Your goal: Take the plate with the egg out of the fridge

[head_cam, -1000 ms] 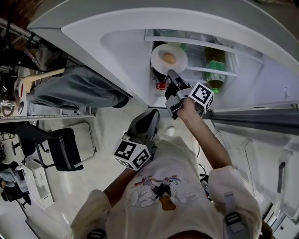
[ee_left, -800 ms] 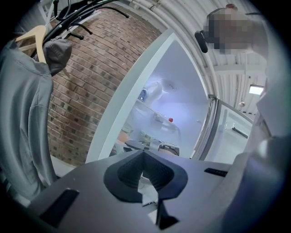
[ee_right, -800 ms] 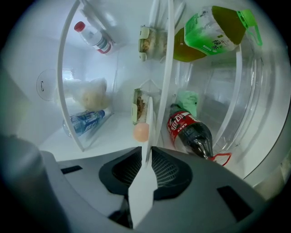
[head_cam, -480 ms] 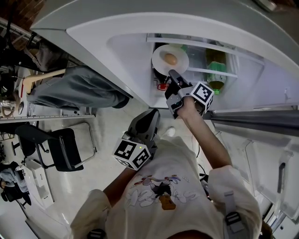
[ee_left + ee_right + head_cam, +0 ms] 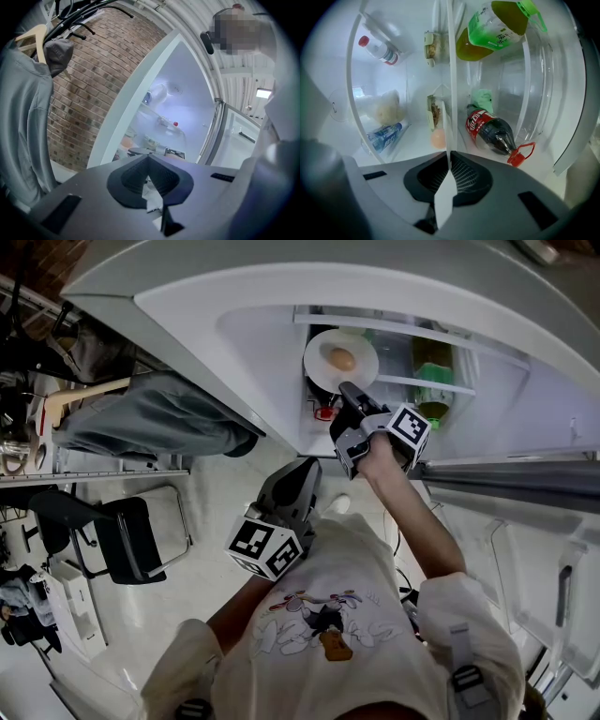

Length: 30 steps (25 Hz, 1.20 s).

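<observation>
A white plate (image 5: 340, 359) with a brown egg (image 5: 342, 359) on it hangs at the open front of the fridge (image 5: 281, 296). My right gripper (image 5: 346, 390) is shut on the plate's near rim. In the right gripper view the plate (image 5: 450, 84) shows edge-on as a thin white line rising from the shut jaws of the right gripper (image 5: 449, 165), with the egg (image 5: 438, 139) to its left. My left gripper (image 5: 302, 471) hangs low near the person's chest, away from the fridge. The left gripper (image 5: 149, 167) is shut, holding nothing.
Fridge shelves hold a cola bottle (image 5: 493, 132), a green tea bottle (image 5: 497, 26), a red-capped bottle (image 5: 379, 49) and a blue-labelled bottle (image 5: 387, 134). The open fridge door (image 5: 525, 479) stands at right. A grey garment (image 5: 150, 418) on a hanger and a black chair (image 5: 127, 540) are at left.
Almost nothing: the right gripper and the plate have shifted very slightly. The left gripper has stayed where it was.
</observation>
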Available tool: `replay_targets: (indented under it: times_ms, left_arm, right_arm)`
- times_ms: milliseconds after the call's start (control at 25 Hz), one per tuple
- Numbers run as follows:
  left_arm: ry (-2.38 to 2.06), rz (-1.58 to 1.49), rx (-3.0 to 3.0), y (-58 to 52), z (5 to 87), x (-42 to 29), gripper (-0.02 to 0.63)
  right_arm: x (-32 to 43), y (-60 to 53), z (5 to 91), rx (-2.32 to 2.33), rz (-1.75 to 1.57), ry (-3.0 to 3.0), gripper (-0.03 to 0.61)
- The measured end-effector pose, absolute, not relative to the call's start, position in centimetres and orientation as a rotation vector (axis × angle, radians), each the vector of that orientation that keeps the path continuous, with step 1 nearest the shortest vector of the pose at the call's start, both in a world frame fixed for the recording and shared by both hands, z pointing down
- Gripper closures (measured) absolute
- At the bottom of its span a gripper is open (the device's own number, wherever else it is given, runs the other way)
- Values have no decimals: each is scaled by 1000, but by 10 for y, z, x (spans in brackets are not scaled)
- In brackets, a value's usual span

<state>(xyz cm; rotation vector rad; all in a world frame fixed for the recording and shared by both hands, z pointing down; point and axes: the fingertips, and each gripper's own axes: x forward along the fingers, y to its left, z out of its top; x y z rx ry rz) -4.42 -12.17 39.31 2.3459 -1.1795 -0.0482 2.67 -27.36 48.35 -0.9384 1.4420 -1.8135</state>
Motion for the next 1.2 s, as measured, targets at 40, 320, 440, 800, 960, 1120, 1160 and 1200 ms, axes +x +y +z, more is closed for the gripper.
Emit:
replay_targets:
  times_ms: [40,320,440,800,960,1120,1160,1200]
  left_arm:
    - [-1179,-47,2348,-122,393,-44,620]
    - [-1168,-50,2353,-119,392,-40,620]
    - [-1162,-51,2356,-118,393,-39,620]
    - [-1124,-56,2369,-115,393,-28,620]
    - [-1114,-55,2373,-113,393,-23,620]
    - [-1107,-53,2377,-111,394,-20,620]
    - [-1106,-53,2378,-111,395,-19,620]
    - [-1103,-52,2379,-110,395,-18,620]
  right_arm:
    - [27,-273,483,-935,-1817,1438,554]
    - [25,-265,478,-919,-1834,1433,555]
    - [26,-260,480,-918,-1846,1435,555]
    - [38,-244,474,-932,-1843,1463,555]
    - [46,-237,469,-931,-1828,1476,555]
    - [52,-232,461,-918,-1804,1492,555]
    - [54,-230,460,-918,-1799,1495,555]
    - [56,-229,458,-918,-1795,1497,555]
